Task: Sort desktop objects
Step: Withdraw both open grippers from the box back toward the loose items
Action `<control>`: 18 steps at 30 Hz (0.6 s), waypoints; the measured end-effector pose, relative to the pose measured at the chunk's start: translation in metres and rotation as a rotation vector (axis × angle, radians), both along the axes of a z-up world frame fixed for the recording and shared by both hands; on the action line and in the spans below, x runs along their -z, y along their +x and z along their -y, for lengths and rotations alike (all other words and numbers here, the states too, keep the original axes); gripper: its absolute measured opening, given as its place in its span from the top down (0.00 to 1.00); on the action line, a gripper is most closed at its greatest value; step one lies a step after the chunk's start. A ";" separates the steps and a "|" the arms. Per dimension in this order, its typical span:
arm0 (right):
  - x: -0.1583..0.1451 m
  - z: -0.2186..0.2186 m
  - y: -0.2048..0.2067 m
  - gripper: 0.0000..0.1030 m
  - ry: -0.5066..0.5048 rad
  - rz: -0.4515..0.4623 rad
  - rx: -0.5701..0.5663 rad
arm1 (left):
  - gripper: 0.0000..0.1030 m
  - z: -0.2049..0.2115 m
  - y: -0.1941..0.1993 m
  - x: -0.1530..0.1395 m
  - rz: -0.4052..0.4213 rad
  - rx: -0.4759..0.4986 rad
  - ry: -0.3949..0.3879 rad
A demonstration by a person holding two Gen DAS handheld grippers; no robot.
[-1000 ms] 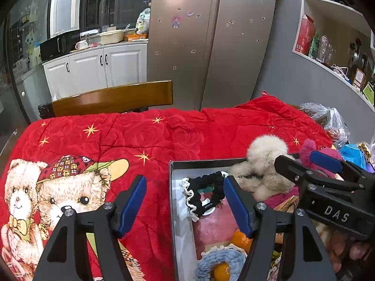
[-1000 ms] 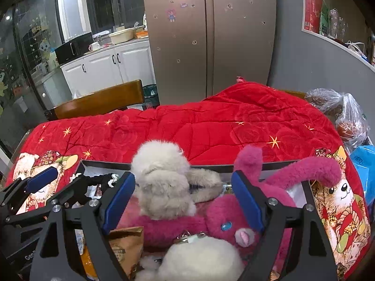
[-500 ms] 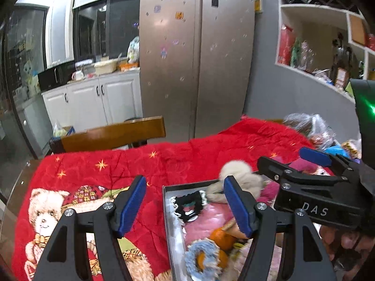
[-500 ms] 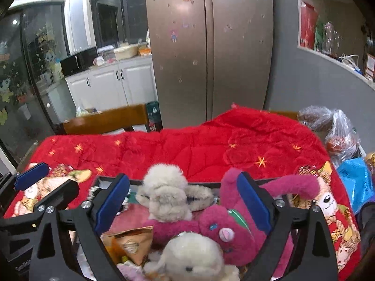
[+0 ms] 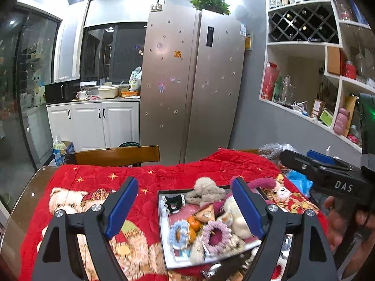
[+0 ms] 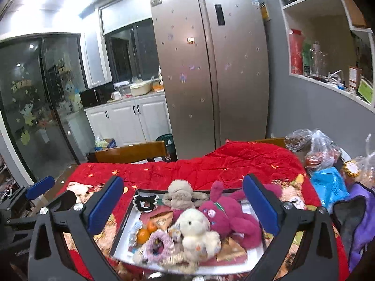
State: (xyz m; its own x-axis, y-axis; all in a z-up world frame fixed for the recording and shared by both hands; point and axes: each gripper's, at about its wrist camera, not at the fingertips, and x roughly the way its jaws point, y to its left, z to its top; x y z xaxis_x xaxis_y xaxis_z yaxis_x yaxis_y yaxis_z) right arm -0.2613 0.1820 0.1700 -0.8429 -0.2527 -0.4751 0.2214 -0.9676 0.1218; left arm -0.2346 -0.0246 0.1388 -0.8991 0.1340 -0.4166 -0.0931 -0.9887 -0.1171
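A shallow box (image 6: 123, 229) on the red blanket holds the objects: a magenta plush rabbit (image 6: 230, 213), a cream plush (image 6: 195, 228), a beige plush (image 6: 179, 193), a black scrunchie (image 6: 143, 202), oranges (image 6: 146, 231), a pink scrunchie (image 6: 159, 241) and snack packets. The box shows in the left wrist view (image 5: 164, 238) with the blue scrunchie (image 5: 179, 231). My left gripper (image 5: 185, 207) is open and empty, raised above the box. My right gripper (image 6: 182, 205) is open and empty, raised above the box too.
A red bear-print blanket (image 5: 98, 199) covers the table. A wooden chair back (image 5: 112, 155) stands behind it. Plastic bags (image 6: 318, 154), a blue bag (image 6: 328, 187) and a purple bag (image 6: 358, 215) crowd the right edge. A fridge (image 5: 192, 82) and shelves stand beyond.
Both grippers have pulled up and back from the box, so it looks smaller and lower in both views. Both stay open and empty.
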 end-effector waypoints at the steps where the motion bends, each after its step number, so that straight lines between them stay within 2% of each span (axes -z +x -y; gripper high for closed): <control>1: -0.004 -0.002 0.012 0.00 0.012 -0.014 0.006 | 0.14 0.000 0.008 -0.001 -0.002 0.004 0.004; 6: -0.001 -0.024 0.071 0.00 0.017 -0.089 0.006 | 0.12 0.005 0.046 0.007 -0.011 -0.012 0.019; 11: 0.030 -0.041 0.111 0.00 0.008 -0.107 -0.052 | 0.12 -0.002 0.075 0.036 -0.012 -0.027 0.002; 15: 0.060 -0.041 0.114 0.00 0.064 -0.097 -0.075 | 0.12 -0.010 0.082 0.069 -0.016 -0.025 -0.010; 18: 0.084 -0.046 0.109 0.00 0.051 -0.072 -0.076 | 0.12 -0.018 0.075 0.092 0.036 0.008 -0.027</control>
State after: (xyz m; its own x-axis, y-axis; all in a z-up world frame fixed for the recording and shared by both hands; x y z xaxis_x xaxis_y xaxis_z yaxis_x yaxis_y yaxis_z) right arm -0.1525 0.2284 0.0861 -0.8546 -0.2942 -0.4279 0.3006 -0.9522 0.0544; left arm -0.1598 -0.0061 0.0464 -0.8824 0.1296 -0.4523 -0.0972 -0.9908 -0.0942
